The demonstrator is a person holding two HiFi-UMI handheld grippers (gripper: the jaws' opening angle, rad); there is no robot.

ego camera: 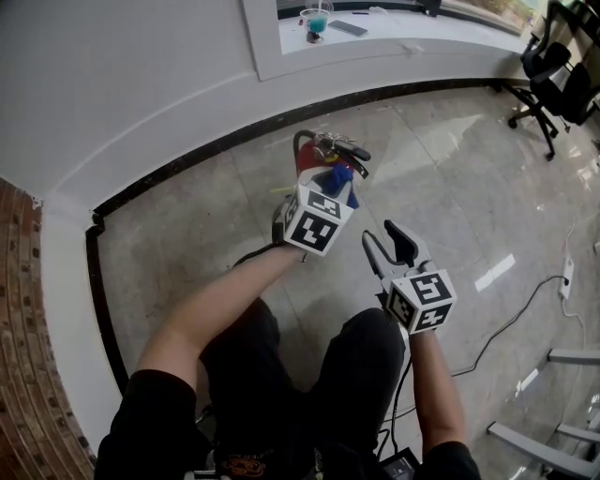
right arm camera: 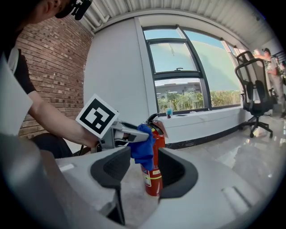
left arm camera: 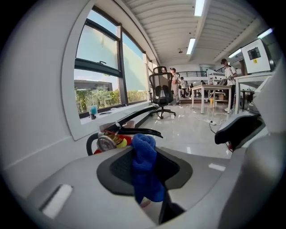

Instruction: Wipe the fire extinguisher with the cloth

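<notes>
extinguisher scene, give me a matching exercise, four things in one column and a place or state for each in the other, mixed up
1 cloth
2 extinguisher
3 right gripper
4 cup

a on the window sill
b open, holding nothing
c clamped in the left gripper
d upright on the floor

Pairs: 1-c, 2-d, 3-b, 4-a
</notes>
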